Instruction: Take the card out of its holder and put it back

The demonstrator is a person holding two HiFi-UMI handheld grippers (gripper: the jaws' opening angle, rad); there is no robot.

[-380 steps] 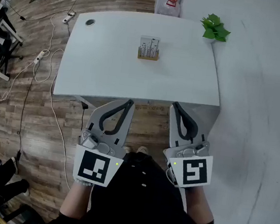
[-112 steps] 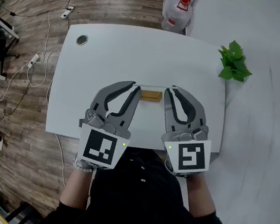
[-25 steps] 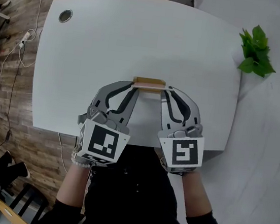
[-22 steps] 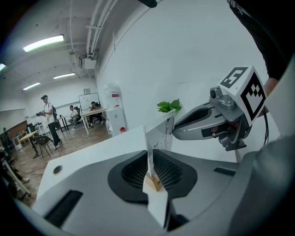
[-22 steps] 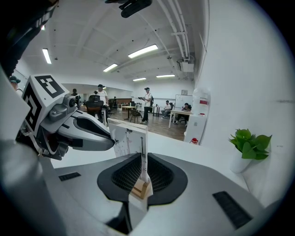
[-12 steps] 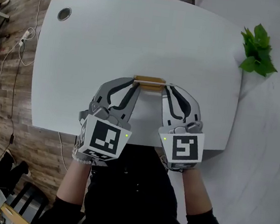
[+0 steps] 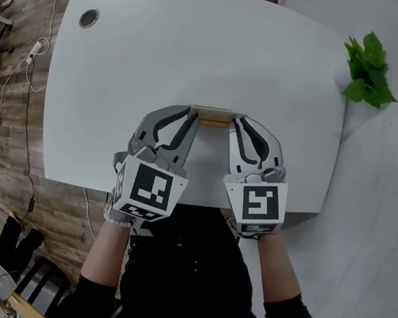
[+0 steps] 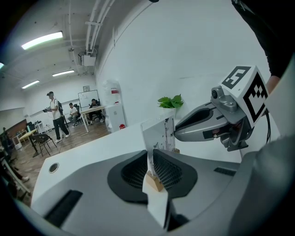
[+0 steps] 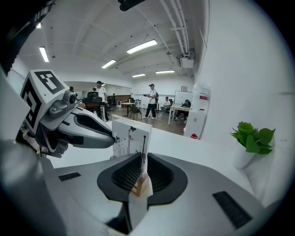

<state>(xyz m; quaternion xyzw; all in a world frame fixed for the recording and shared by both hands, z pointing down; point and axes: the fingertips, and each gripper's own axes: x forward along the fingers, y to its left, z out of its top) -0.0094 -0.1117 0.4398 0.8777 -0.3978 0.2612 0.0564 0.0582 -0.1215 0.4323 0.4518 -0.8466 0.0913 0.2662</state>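
**Both grippers are closed on the card's ends; the lift out has not begun.**

Head view: left gripper (image 7: 192,116) and right gripper (image 7: 234,120) flank the wooden holder (image 7: 212,118) on the bench (image 7: 199,45), and its long axis runs from one gripper to the other. Left gripper view: the jaws are drawn in on one edge of the upright card (image 8: 159,133), with the holder's end just below the tips. Right gripper view: the same pinch on the opposite edge, the card's flat faces turned toward and away from the person. Next, I judge, comes a straight upward pull with the holder kept down.
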